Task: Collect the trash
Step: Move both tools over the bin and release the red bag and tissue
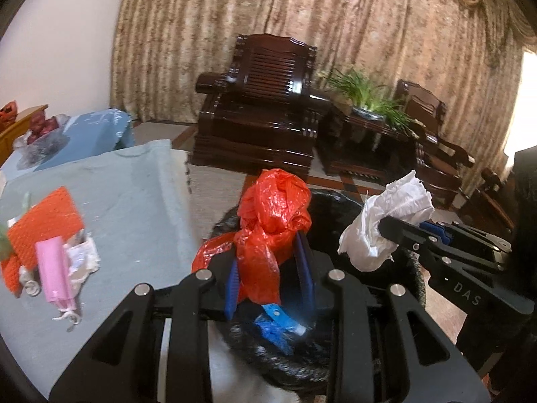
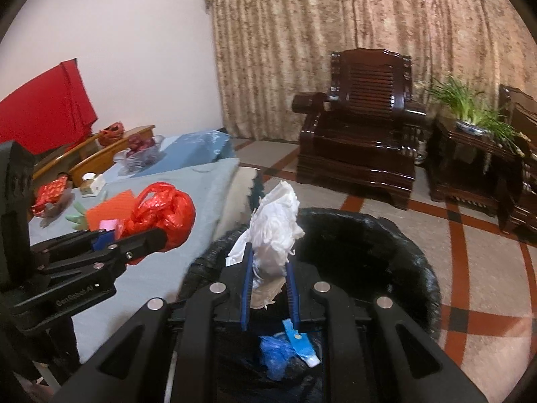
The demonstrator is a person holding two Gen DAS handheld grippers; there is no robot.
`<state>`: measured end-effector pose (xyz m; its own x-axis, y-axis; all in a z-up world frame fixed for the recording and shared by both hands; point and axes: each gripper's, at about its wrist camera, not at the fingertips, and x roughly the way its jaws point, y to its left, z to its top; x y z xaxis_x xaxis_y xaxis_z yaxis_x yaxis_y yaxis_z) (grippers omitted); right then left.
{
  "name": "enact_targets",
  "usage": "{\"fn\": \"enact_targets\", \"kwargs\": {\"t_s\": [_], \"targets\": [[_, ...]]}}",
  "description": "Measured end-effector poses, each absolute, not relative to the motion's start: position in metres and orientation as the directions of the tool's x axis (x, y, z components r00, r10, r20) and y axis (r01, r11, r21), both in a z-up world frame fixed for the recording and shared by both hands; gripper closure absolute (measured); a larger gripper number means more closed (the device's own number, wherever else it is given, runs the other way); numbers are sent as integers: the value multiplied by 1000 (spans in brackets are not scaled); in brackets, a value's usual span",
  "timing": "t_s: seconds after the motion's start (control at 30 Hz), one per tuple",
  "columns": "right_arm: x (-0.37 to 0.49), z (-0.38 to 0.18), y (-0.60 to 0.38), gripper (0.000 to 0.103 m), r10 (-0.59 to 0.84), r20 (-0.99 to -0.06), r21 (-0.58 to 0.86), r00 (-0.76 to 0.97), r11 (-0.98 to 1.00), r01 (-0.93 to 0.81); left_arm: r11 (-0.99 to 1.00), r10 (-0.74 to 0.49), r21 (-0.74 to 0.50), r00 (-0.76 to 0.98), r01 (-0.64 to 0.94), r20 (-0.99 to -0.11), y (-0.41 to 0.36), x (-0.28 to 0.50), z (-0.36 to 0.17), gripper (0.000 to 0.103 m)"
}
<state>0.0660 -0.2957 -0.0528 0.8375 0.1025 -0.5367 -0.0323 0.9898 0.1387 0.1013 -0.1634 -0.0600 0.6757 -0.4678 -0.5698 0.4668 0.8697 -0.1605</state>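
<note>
The left hand-held gripper (image 1: pixel 272 282) clamped a red bag (image 1: pixel 272 218) and the right hand-held gripper (image 2: pixel 268 288) a white wad (image 2: pixel 275 231) (crumpled), both above the black-lined bin (image 2: pixel 386 235).

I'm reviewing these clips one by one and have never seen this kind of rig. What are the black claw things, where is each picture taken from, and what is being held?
There is no robot here: a person holds a two-finger gripper in each hand, and each gripper carries a wide-angle camera looking forward along its fingers.

The left wrist view shows the left gripper shut on a crumpled red plastic bag. The right wrist view shows the right gripper shut on a wad of white paper. Each gripper also appears from the side in the other's view.

Both are over or near a bin lined with a black bag, which already holds blue scraps.

To the left is a table under a light blue cloth, with an orange mesh piece, a pink packet and other bits on it.
</note>
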Motion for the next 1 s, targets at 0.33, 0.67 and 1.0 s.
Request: {"fn": "enact_targets", "kwargs": {"t_s": [0.33, 0.67, 1.0], "targets": [[62, -76, -318, 85, 42, -588, 133, 807, 990, 46, 839, -500, -170, 610, 517, -614, -193, 108, -87, 74], [60, -94, -328, 56, -12, -646, 105, 763, 989, 104, 824, -521, -203, 568, 529, -637, -201, 113, -102, 48], [57, -87, -324, 8, -20, -609, 125, 793, 985, 120, 882, -443, -162, 662, 442, -605, -161, 108, -87, 19]]}}
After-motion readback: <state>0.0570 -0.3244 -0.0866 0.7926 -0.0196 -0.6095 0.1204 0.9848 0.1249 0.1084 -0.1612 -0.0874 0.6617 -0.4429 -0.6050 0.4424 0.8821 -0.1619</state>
